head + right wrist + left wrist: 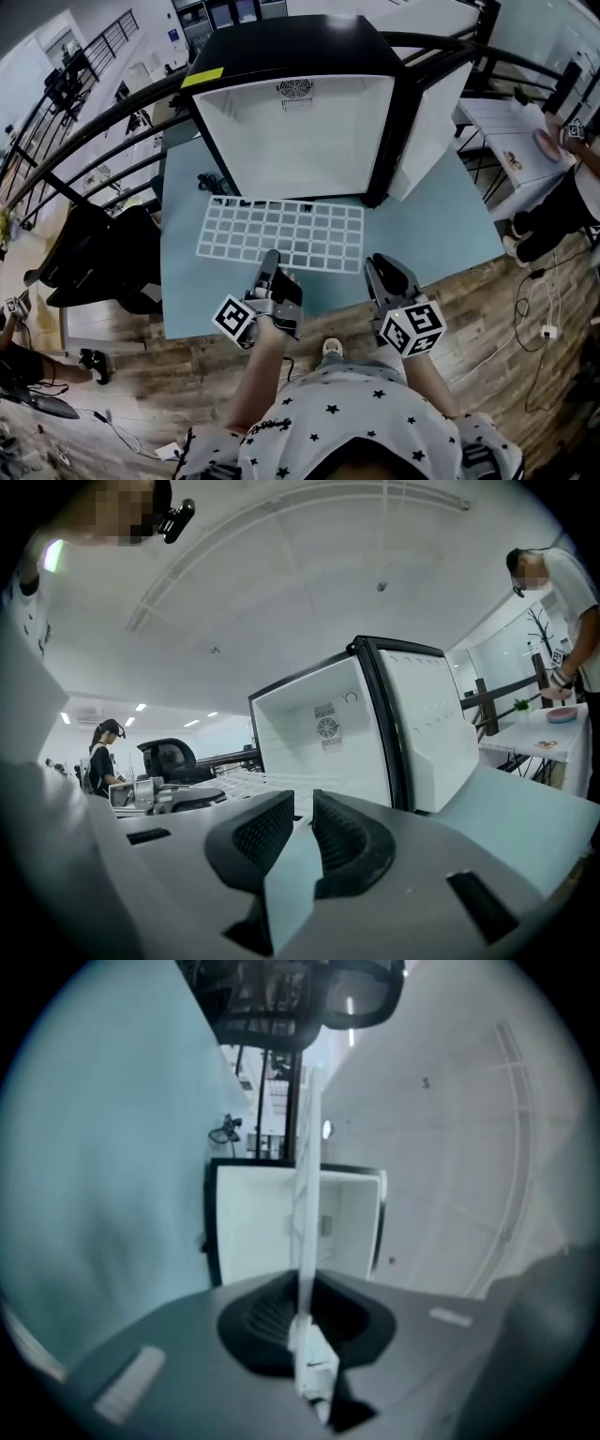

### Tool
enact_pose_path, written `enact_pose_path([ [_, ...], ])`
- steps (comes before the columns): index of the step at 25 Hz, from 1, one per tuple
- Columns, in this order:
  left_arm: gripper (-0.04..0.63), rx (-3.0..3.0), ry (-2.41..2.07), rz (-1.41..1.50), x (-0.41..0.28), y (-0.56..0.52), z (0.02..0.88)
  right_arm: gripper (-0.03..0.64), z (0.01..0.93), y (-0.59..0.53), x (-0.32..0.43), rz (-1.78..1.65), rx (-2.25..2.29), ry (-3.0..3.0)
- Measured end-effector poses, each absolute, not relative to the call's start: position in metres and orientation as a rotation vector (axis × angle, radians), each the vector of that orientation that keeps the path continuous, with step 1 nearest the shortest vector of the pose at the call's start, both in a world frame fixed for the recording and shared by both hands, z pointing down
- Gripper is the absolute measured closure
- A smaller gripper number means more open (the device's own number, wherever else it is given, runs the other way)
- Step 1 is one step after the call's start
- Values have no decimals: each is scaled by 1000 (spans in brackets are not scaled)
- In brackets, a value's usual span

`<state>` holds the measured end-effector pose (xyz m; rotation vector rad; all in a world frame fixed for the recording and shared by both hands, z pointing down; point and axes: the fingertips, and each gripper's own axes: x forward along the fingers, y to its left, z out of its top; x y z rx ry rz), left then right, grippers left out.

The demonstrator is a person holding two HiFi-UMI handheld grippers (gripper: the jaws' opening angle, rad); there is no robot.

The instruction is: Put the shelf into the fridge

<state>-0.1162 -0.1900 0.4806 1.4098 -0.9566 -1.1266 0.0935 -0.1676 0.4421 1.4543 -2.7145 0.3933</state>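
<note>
White wire shelf [281, 234] lies flat on the blue table [441, 234], just in front of the open fridge [300, 131], its far edge near the fridge's mouth. The left gripper [269, 261] pinches the shelf's near edge, and in its own view the grid shows edge-on between the pads. The right gripper [375, 265] sits just off the shelf's near right corner, its jaws pressed together on nothing.

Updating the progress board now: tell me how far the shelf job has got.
Done: the fridge stands with its door open. In hand: the left tongs are clamped on the near edge of the shelf, which is on the table right in front of the fridge; the right tongs are shut and empty near its right corner. Left: slide the shelf inside.
</note>
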Motion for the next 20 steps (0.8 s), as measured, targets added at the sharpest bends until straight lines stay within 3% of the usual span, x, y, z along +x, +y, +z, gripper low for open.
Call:
enact_pose_path([
  [3, 560, 1412, -966, -1124, -102, -211, 480, 583, 437, -179, 100, 398, 1354, -2777],
  [5, 560, 1412, -967, -1125, -100, -222, 479, 449, 440, -183, 92, 397, 1248, -2783],
  [6, 560, 1411, -964, -1127, -100, -226, 479, 431, 445, -185, 88, 394, 1216, -2764],
  [20, 560, 1404, -917, -1096, -84, -262, 480, 422, 464, -219, 92, 349, 1332, -2647],
])
